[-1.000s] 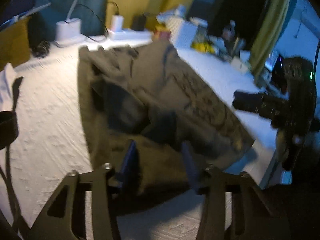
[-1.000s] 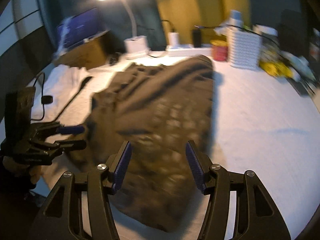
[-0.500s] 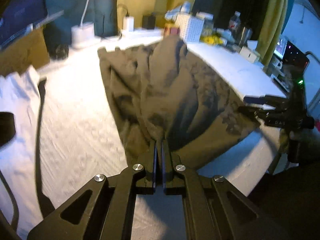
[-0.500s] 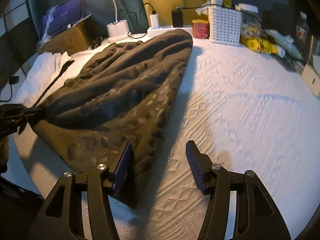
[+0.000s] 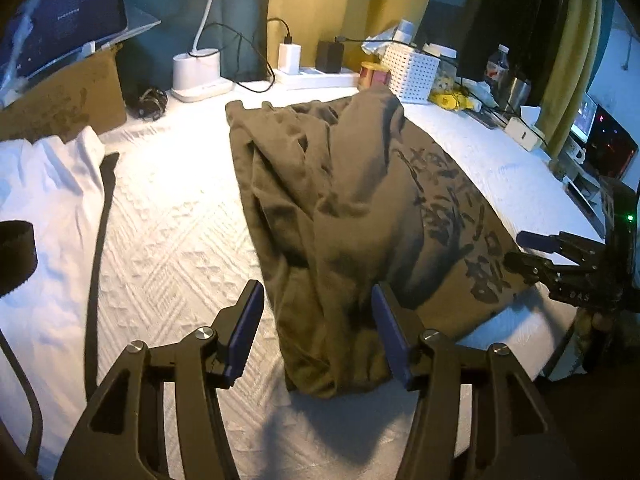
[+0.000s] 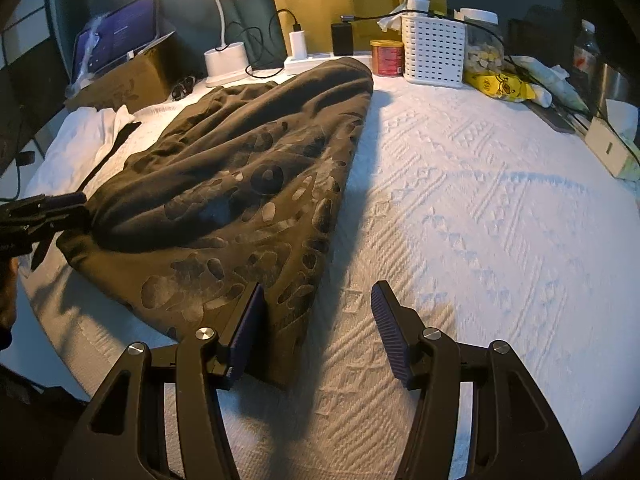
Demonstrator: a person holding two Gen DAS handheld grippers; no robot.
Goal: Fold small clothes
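**Clutter along the back edge**

I see a white textured cover [image 6: 480, 208] spread over the surface. At the back stands a lamp [image 6: 225, 62] with a white base, lit, and a power strip [image 6: 320, 60] with a white charger [image 6: 298, 42] and a black adapter [image 6: 342, 38] plugged in. Just right of these I make out a red tin [image 6: 386, 57], touching or nearly touching a white basket [image 6: 434, 50]. A yellow packet [image 6: 498, 85] lies beside the basket. Far left, a laptop [image 6: 120, 36] sits on a cardboard box [image 6: 128, 82]. White cloth [image 5: 48, 184] lies in front of the box, with a black strap [image 5: 98, 240] across it.
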